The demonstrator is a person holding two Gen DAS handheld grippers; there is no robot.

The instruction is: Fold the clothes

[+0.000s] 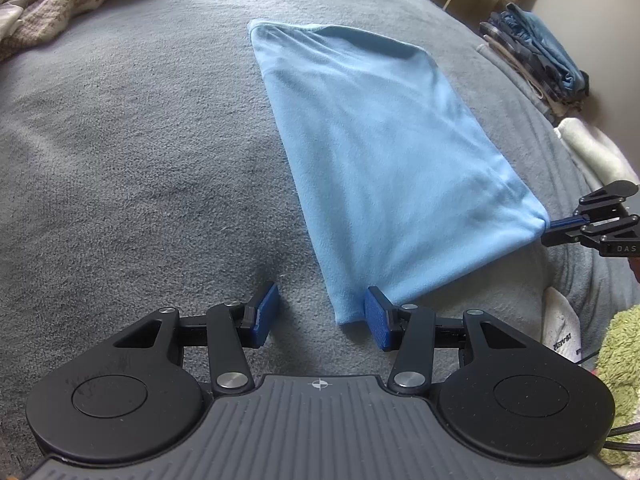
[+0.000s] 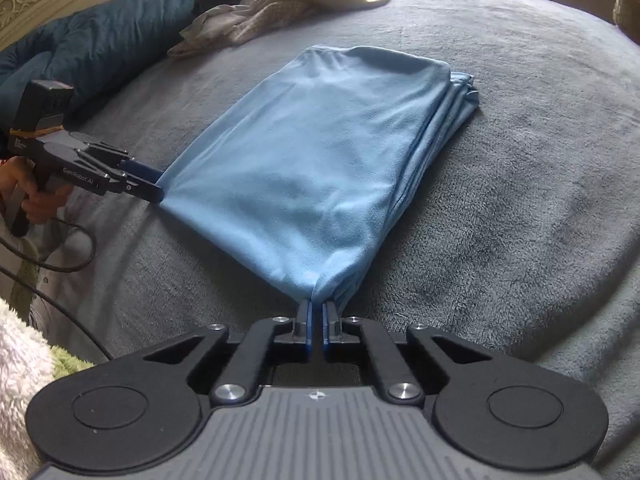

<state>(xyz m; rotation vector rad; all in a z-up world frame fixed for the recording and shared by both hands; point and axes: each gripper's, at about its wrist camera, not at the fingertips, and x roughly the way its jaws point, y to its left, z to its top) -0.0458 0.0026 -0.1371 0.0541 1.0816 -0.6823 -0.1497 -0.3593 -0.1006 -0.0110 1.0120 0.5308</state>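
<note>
A light blue cloth [image 1: 384, 152] [image 2: 320, 160], folded into a long layered rectangle, lies on the grey blanket [image 1: 140, 160]. My left gripper [image 1: 320, 314] [image 2: 154, 184] rests at the cloth's near left corner with its jaws apart. That corner lies between the blue pads [image 1: 264, 312], beside the right one, and is not pinched. My right gripper [image 2: 316, 308] [image 1: 554, 226] is shut on the cloth's other near corner, and the fabric bunches into its tips.
Loose unfolded clothes [image 1: 60, 0] [image 2: 280, 4] are heaped at the far side of the bed. A stack of folded clothes [image 1: 536, 56] sits at the bed's right edge. A dark blue duvet [image 2: 100, 36] lies by the headboard. A person's hand [image 2: 36, 200] holds the left gripper, and a cable [image 2: 60, 268] trails from it.
</note>
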